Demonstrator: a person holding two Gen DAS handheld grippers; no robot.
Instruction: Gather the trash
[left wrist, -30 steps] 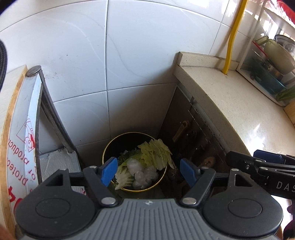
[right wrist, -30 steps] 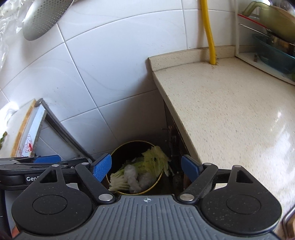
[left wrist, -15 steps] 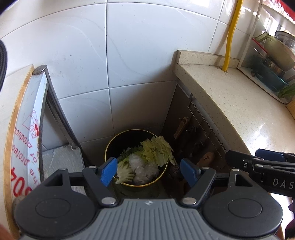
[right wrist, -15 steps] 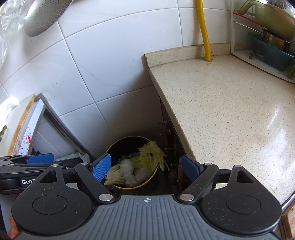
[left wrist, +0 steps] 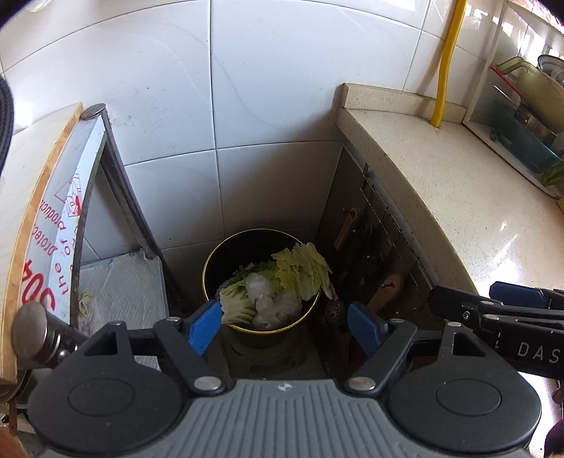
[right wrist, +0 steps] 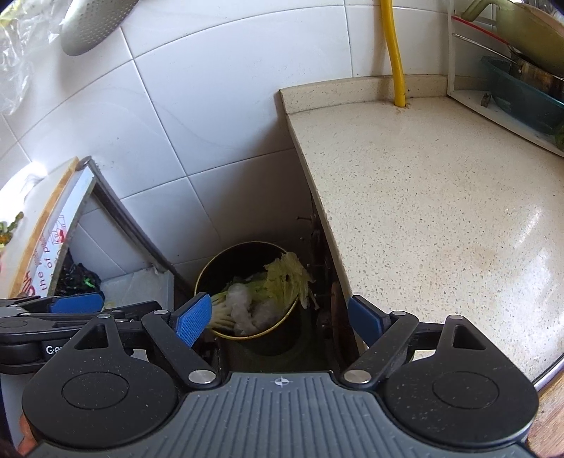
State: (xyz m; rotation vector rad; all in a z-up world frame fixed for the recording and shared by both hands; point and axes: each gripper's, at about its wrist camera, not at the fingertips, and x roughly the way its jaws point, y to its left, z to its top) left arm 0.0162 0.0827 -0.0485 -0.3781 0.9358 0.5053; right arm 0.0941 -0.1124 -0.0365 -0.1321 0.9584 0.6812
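Note:
A round black trash bin with a gold rim stands on the floor in the gap between a tiled wall and a counter; it also shows in the right wrist view. It holds cabbage leaves and crumpled clear plastic. One leaf hangs over the rim. My left gripper is open and empty, high above the bin. My right gripper is open and empty, also above the bin, just to the right of the left one.
A speckled stone counter lies to the right, with a yellow pipe and a dish rack at its back. A wooden board with a printed metal strip lies on the left. A colander hangs on the wall.
Both grippers have pulled up and back from the bin, so it looks smaller and farther. Both stay open and empty.

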